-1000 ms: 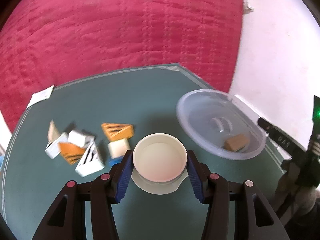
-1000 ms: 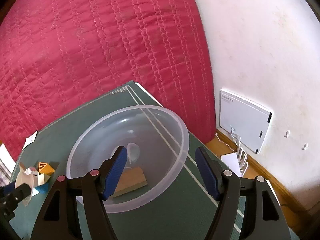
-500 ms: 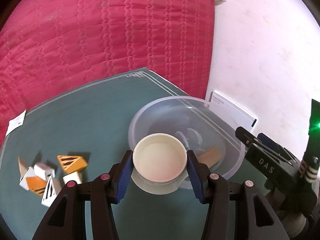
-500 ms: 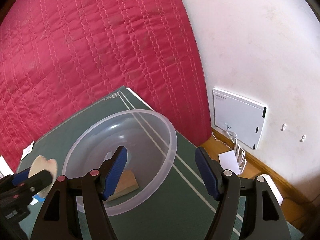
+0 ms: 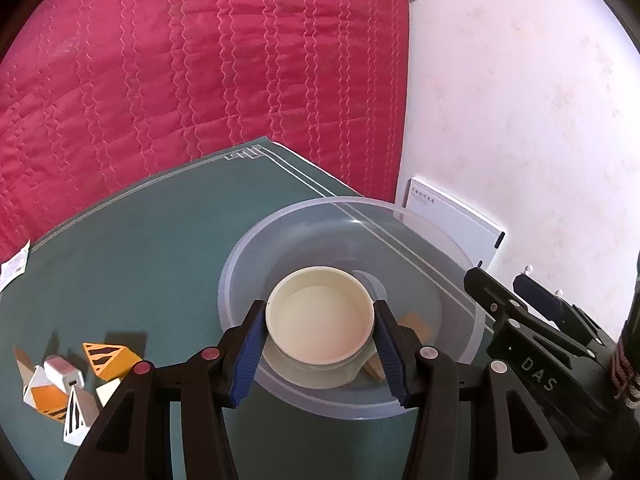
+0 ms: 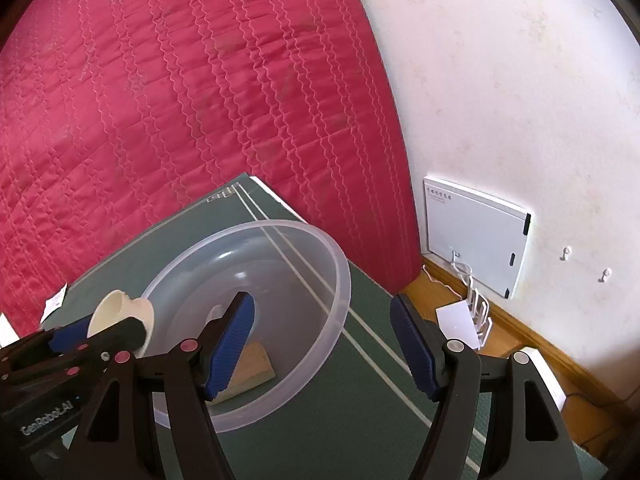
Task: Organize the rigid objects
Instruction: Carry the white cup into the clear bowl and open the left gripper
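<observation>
My left gripper (image 5: 320, 346) is shut on a cream round cup (image 5: 320, 320) and holds it over the clear plastic bowl (image 5: 352, 208). A tan wooden block (image 5: 416, 326) lies in the bowl, partly hidden by the cup. In the right wrist view the bowl (image 6: 320, 240) sits on the green table, the wooden block (image 6: 252, 370) is inside it, and the cup (image 6: 120, 312) shows at the bowl's left rim. My right gripper (image 6: 324, 340) is open and empty, over the bowl's right rim.
A cluster of small orange, white and striped blocks (image 5: 72, 384) lies on the green table (image 5: 140, 240) at the left. A paper slip (image 5: 14, 264) lies at the table's far left edge. A red quilt (image 5: 200, 60) and a white wall panel (image 6: 476, 236) stand behind.
My left gripper has carried the cup rightwards from beside the blocks to over the bowl. The right gripper has stayed open and shifted slightly right.
</observation>
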Tool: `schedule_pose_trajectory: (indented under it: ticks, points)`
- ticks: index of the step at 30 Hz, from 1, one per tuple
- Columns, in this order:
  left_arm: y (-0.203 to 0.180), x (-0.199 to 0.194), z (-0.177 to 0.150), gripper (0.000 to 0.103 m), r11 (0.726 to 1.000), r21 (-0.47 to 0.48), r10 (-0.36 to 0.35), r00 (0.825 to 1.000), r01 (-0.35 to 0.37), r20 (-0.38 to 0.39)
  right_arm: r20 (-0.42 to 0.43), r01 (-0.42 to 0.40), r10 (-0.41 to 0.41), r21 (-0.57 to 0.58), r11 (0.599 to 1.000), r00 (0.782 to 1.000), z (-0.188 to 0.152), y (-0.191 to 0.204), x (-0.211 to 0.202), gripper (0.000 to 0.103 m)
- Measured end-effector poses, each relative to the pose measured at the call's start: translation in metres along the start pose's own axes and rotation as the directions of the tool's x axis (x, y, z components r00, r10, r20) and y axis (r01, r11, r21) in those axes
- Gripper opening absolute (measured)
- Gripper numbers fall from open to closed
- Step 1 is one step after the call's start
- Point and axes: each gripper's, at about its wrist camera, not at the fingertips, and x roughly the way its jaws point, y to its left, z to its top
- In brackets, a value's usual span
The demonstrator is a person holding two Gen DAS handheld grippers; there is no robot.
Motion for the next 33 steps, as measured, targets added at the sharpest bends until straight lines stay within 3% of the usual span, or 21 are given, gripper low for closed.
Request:
schedule_pose_trajectory:
  ticks: [1, 3, 5, 33]
  points:
    - [0.0, 0.002, 0.0, 0.056, 1.0, 0.0, -0.004, 1.0, 0.004, -0.003, 0.0, 0.0, 0.0, 0.0, 1.0, 1.0, 0.0, 0.0, 0.0, 0.072]
    - [0.001, 0.004, 0.0, 0.075, 1.0, -0.004, -0.004, 1.0, 0.004, -0.001, -0.001, 0.0, 0.0, 0.001, 1.0, 1.0, 0.0, 0.0, 0.0, 0.072]
    - [0.004, 0.003, -0.001, 0.081, 1.0, -0.014, 0.011, 1.0, -0.011, 0.016, -0.001, 0.0, 0.0, 0.002, 1.0, 1.0, 0.0, -0.002, 0.0, 0.072]
    - [0.053, -0.045, -0.033, 0.091, 0.981, -0.113, 0.162, 0.986, -0.156, 0.038, 0.001, -0.001, 0.001, -0.018, 1.0, 1.0, -0.003, -0.004, 0.001, 0.072]
